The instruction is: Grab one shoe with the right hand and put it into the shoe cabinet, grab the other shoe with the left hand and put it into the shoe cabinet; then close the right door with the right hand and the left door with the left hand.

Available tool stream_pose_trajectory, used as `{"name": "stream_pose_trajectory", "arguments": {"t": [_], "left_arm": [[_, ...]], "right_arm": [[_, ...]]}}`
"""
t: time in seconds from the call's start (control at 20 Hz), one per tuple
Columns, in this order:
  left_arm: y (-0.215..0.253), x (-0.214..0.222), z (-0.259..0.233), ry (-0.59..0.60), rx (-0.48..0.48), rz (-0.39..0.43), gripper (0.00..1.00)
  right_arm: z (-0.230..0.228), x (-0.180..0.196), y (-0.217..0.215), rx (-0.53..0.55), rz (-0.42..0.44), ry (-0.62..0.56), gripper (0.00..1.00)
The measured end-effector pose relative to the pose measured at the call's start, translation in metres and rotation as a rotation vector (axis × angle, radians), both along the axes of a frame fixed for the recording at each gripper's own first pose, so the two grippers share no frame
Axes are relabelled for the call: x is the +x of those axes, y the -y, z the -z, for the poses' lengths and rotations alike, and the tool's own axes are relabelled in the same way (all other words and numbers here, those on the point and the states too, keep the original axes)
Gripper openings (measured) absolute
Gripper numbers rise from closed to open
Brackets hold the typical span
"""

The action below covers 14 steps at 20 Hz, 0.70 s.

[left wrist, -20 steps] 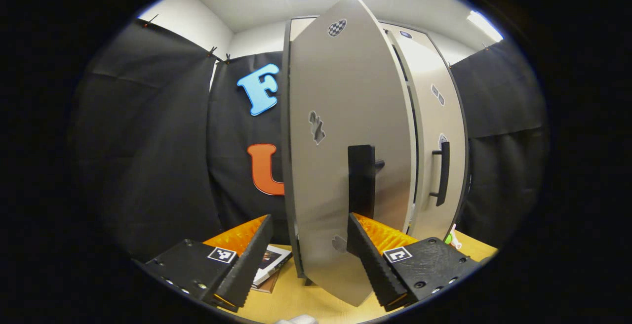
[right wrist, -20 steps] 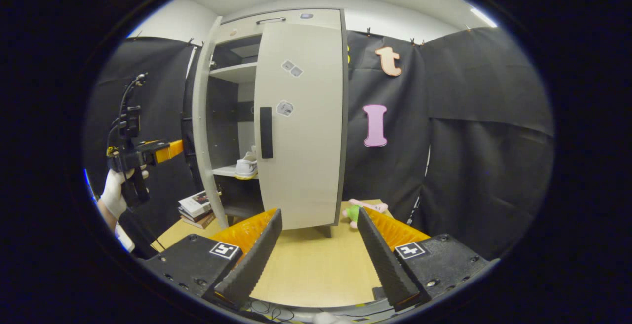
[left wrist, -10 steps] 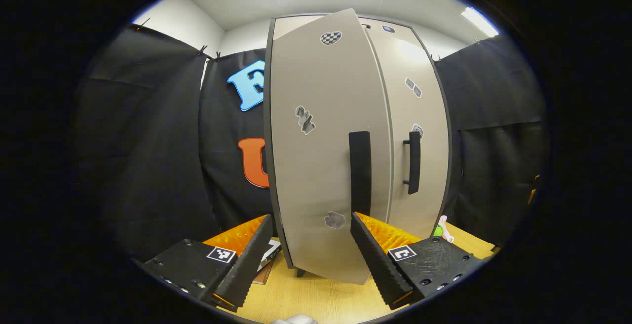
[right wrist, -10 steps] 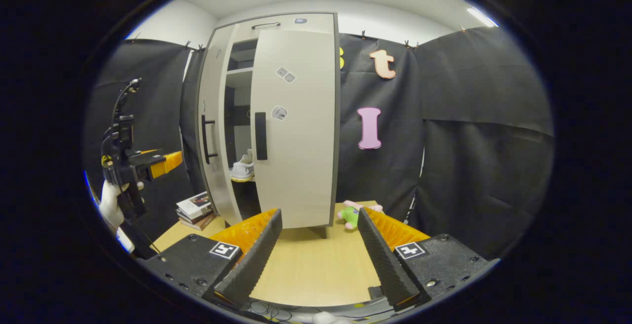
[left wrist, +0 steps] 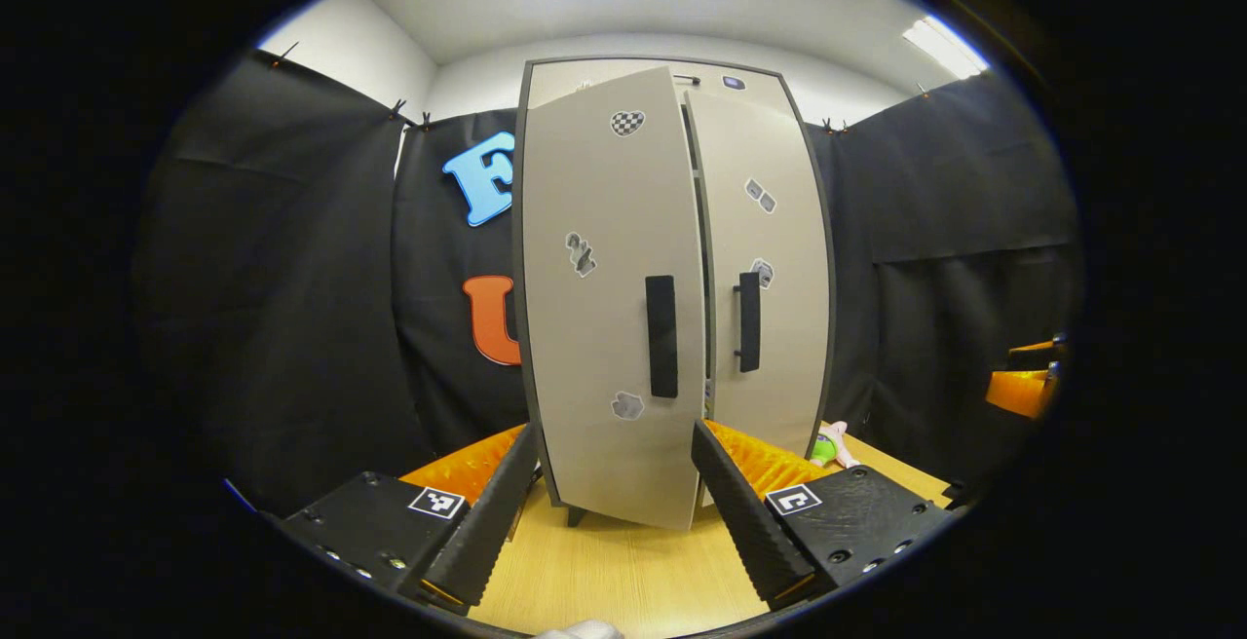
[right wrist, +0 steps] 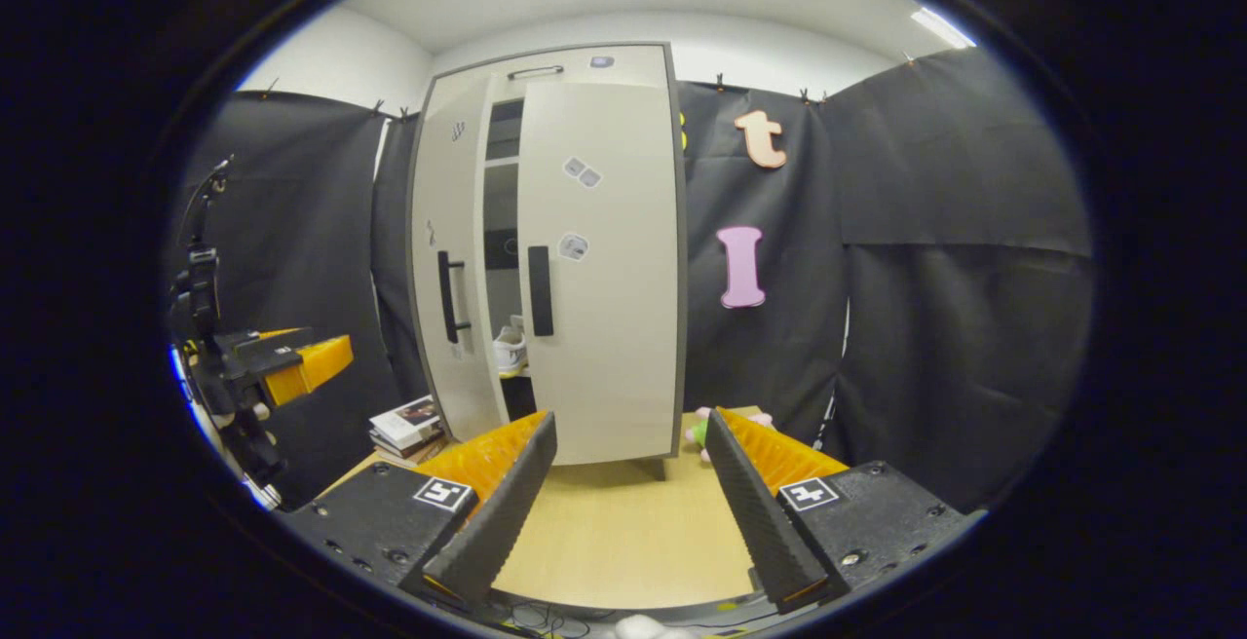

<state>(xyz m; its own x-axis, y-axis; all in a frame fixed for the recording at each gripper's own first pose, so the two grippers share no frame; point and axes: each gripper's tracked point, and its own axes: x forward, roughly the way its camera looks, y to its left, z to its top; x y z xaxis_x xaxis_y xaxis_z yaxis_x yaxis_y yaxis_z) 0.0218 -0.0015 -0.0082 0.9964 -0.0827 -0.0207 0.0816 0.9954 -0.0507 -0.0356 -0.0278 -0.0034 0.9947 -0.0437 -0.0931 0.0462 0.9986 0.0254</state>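
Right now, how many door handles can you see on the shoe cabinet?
2. One handle is on the left door, which is not quite shut; the other handle is on the right door.

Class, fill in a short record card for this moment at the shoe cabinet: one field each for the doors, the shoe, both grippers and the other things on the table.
left door: ajar, a gap remains
right door: shut
shoe: on a shelf inside, seen through the gap
left gripper: jaws open, holding nothing, apart from the door
right gripper: jaws open, holding nothing, over the table
books: stacked left of the cabinet
plush toy: right of the cabinet
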Motion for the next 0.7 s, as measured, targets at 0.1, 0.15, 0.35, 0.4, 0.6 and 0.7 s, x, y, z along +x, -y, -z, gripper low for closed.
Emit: {"name": "stream_pose_trajectory", "arguments": {"t": [0.1, 0.15, 0.35, 0.4, 0.6, 0.7], "left_arm": [[0.0, -0.012, 0.0, -0.001, -0.006, 0.0, 0.96], [-0.001, -0.017, -0.001, 0.0, -0.005, -0.006, 0.96], [-0.001, -0.032, 0.003, -0.024, -0.025, -0.013, 0.96], [-0.002, -0.036, 0.003, -0.024, -0.029, -0.019, 0.96], [-0.002, -0.044, 0.003, -0.023, -0.03, -0.022, 1.0], [-0.002, -0.046, 0.004, -0.025, -0.02, -0.02, 0.96]], "right_arm": [[-0.001, -0.004, -0.007, -0.007, -0.012, 0.006, 0.99], [-0.001, -0.007, -0.011, -0.006, -0.018, 0.008, 0.99], [-0.001, -0.013, -0.023, -0.009, -0.042, 0.011, 0.99], [0.0, -0.014, -0.024, -0.011, -0.045, 0.009, 0.99], [0.0, -0.02, -0.022, -0.008, -0.039, 0.015, 1.0], [0.0, -0.02, -0.021, -0.007, -0.032, 0.015, 0.99]]}}
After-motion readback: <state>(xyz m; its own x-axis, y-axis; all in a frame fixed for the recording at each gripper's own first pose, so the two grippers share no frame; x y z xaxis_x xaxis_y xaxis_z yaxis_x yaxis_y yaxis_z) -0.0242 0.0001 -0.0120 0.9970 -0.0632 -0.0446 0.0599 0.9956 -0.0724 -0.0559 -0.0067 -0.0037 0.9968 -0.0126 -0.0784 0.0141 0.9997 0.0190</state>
